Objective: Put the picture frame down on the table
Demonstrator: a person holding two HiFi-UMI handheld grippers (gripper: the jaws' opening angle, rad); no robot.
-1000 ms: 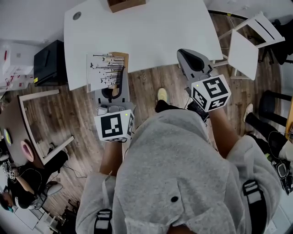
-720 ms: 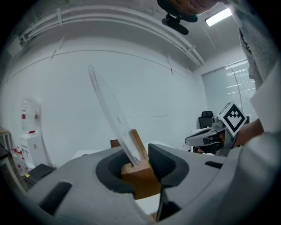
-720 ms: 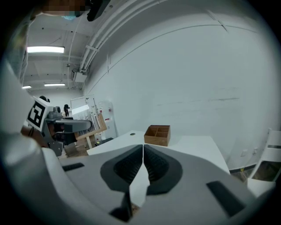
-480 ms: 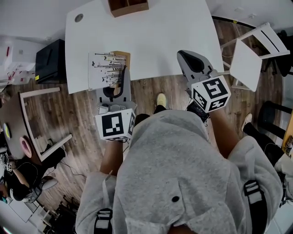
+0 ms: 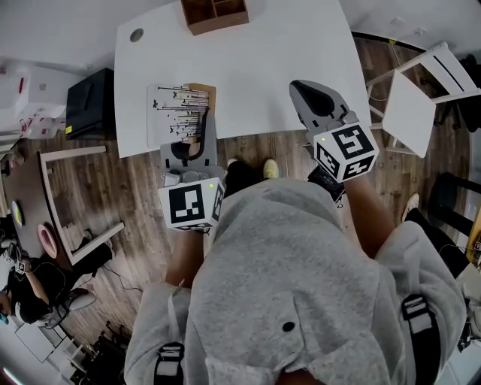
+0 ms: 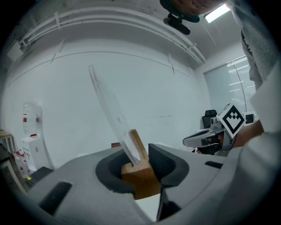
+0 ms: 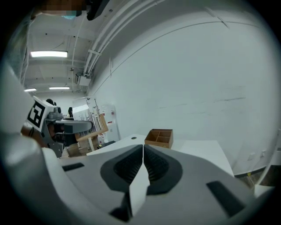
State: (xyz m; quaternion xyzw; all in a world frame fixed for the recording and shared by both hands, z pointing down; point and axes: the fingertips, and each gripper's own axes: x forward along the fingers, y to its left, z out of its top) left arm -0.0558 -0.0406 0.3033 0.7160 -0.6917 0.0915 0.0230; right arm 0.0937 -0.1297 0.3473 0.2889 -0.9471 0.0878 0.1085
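Observation:
The picture frame [image 5: 177, 113] is a clear pane with a black line drawing on a wooden base. My left gripper [image 5: 188, 144] is shut on that wooden base [image 6: 139, 175], and the pane [image 6: 109, 112] leans up and to the left in the left gripper view. In the head view the frame hangs over the white table's [image 5: 255, 60] near-left edge. My right gripper [image 5: 319, 101] is shut with nothing between its jaws, over the table's near-right edge, and its jaws meet [image 7: 143, 151] in the right gripper view.
A wooden compartment box [image 5: 215, 13] stands at the table's far edge, also seen as the box [image 7: 159, 137] in the right gripper view. A white chair [image 5: 417, 83] is right of the table. A black box [image 5: 89, 101] and a white frame rack [image 5: 64, 199] sit on the floor at left.
The table and floor have slid slightly right and down in the head view as the person steps closer; a dark shoe now shows beside the light one. Both grippers keep their hold.

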